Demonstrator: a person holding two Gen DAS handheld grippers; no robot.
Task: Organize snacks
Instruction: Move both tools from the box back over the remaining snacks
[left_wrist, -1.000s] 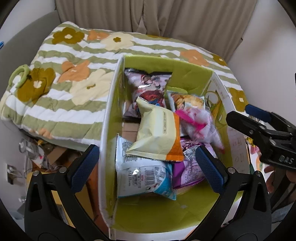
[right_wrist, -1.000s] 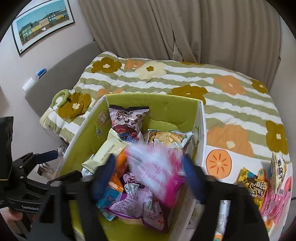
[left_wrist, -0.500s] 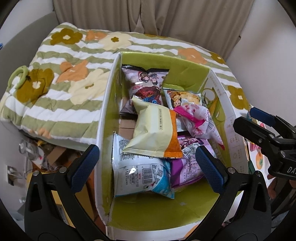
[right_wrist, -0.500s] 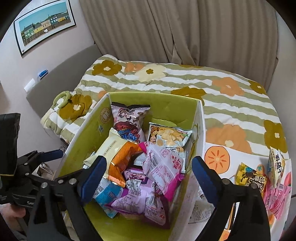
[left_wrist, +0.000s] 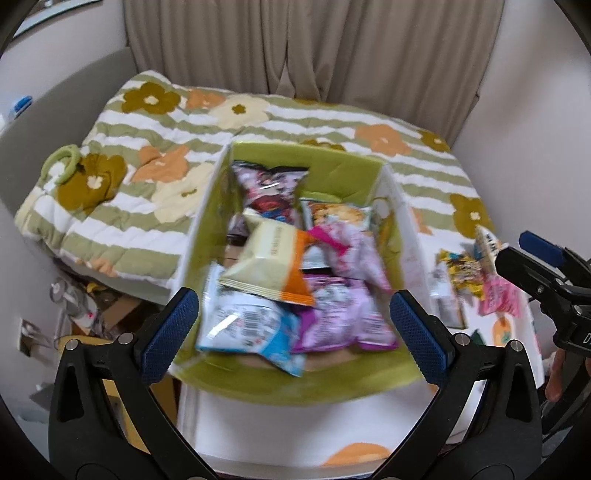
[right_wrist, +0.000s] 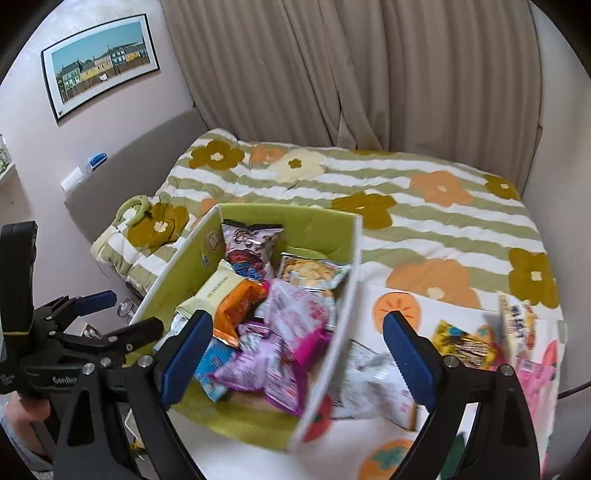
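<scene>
A box (left_wrist: 332, 173) (right_wrist: 295, 221), green inside and white outside, stands on the bed and holds several snack packs. A pink-and-white pack (left_wrist: 354, 251) (right_wrist: 299, 317) lies on top, beside a cream-and-orange pack (left_wrist: 266, 266) (right_wrist: 221, 291). A purple pack (left_wrist: 340, 317) and a blue-and-white pack (left_wrist: 243, 325) lie nearer me. My left gripper (left_wrist: 295, 325) hangs open and empty above the box's near end. My right gripper (right_wrist: 297, 347) is open and empty over the box's right wall. Loose packs, among them a yellow one (right_wrist: 465, 343) and a white one (right_wrist: 373, 384), lie right of the box.
The flowered, striped quilt (right_wrist: 424, 229) covers the bed behind the box, with a green ring (right_wrist: 135, 208) on its left corner. Curtains hang behind. Clutter (left_wrist: 85, 302) sits on the floor left of the bed. A hand (right_wrist: 26, 410) holds the left tool.
The pink-and-white pack, blurred between the right fingers a second ago, now rests in the box. Both grippers have pulled back and up, so the box looks smaller.
</scene>
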